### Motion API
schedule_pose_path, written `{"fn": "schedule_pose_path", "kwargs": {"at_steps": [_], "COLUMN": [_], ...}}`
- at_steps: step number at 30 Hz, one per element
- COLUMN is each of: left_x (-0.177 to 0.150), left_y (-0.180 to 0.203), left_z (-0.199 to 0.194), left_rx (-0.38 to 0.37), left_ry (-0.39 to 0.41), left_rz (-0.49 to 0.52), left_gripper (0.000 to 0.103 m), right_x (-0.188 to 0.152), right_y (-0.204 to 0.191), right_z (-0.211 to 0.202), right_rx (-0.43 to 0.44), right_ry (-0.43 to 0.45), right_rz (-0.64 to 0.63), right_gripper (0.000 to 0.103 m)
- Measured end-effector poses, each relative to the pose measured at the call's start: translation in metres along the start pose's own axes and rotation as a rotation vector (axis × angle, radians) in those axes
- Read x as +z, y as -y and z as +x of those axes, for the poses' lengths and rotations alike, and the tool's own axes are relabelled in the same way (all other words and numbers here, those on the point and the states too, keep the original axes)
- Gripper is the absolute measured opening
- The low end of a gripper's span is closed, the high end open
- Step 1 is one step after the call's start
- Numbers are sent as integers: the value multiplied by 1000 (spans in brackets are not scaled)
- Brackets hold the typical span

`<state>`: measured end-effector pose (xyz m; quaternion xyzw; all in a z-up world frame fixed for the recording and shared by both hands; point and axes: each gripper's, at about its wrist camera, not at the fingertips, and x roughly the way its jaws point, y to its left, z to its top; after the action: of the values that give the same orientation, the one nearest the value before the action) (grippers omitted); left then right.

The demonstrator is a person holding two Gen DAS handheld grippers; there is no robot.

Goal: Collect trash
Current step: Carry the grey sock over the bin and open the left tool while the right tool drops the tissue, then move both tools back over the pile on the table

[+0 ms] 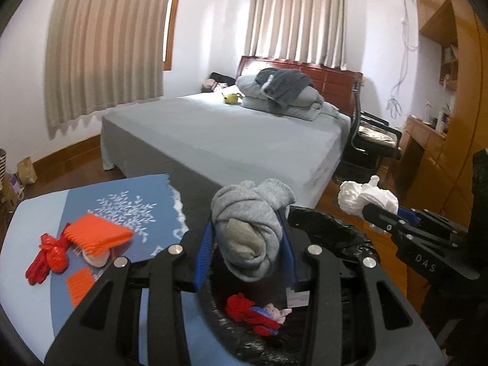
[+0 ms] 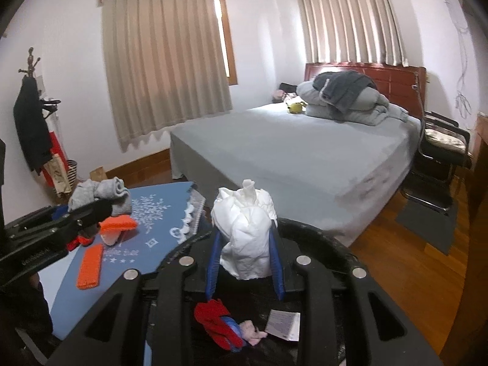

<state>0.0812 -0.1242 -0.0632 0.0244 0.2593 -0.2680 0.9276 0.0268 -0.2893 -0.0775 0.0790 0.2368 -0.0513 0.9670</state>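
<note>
We hold a rolled grey sock (image 1: 250, 238) clamped between the jaws of our left gripper (image 1: 247, 262), above the black-lined trash bin (image 1: 332, 228). Our right gripper (image 2: 245, 262) has its jaws closed on a crumpled white tissue wad (image 2: 247, 238), also over the bin. Inside the bin lie red scraps (image 2: 213, 317) and a paper slip (image 2: 283, 323). Orange pieces (image 1: 97, 235) rest on the blue desk (image 1: 33, 213) beside it.
</note>
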Motion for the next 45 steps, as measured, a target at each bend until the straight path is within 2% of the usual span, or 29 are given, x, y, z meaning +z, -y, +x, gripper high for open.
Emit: {"fn": "schedule_pose_path", "kwargs": {"at_steps": [15,18,20,24,26,28,29,33,45], "left_x": [-17,-19,-20,-23,-24,-25,-26,-32,-64], "left_y": [29,36,36,30,22,12,7,-29,-160], "left_z": [39,48,52,50,48,44,42,29,-5], "left_rx": [-81,-95,-105,-82,-58,-26,-9,90,426], "left_ry": [-72,-95,-106,-102,-101,-94,-90,-82,-115], "left_rz": [37,47,46,43,28,17,11,-28,-167], "left_gripper": [38,42,45,59,65,72,76,83,84], "right_x": [-16,-17,-18,-18,-17,-16,-16,-14,-21], "right_y": [35,41,45,51,49,46,43,26,-86], "right_z": [9,12,14,15,14,13,13,21,68], "right_rx": [-68,-84,-94,-114,-128,-129,-123,-74,150], "right_ry": [-50,-58,-63,-60,-53,-48,-43,-49,-78], "right_rz": [32,41,48,56,51,56,64,59,-73], "right_gripper": [29,32,41,60,81,95,97,97,97]}}
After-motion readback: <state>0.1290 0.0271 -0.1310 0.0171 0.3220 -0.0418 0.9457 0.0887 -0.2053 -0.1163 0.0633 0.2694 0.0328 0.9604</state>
